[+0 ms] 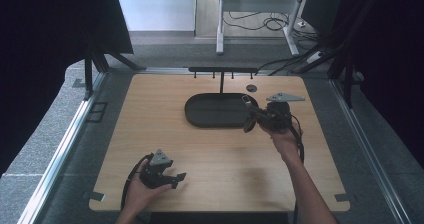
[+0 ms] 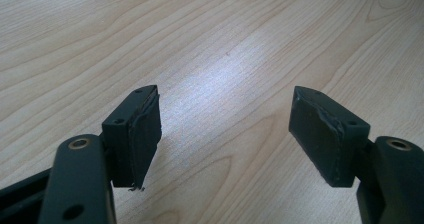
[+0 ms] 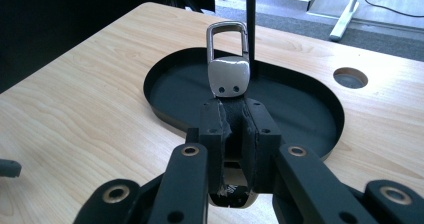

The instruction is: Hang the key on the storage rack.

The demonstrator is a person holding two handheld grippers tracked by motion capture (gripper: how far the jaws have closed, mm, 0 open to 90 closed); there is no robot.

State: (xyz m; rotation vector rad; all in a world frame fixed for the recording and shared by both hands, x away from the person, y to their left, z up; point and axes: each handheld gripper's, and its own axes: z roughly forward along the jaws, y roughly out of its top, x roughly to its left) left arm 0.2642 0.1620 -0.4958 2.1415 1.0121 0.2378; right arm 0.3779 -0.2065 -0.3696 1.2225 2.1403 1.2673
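Left gripper (image 2: 225, 134) sits low over bare desk (image 2: 215, 44), jaws wide apart, gripping nothing. Right gripper (image 3: 234, 129) is clamped on a keychain (image 3: 228, 59); I see its metal clasp sticking up past the jaw tips, above the near rim of the black oval tray (image 3: 300, 109). Tray looks empty.

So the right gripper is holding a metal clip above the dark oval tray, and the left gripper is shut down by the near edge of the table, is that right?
Not quite: the left gripper is open, its jaws standing wide apart over bare wood in the left gripper view. The rest holds: the right gripper is clamped on the metal clip above the dark oval tray.
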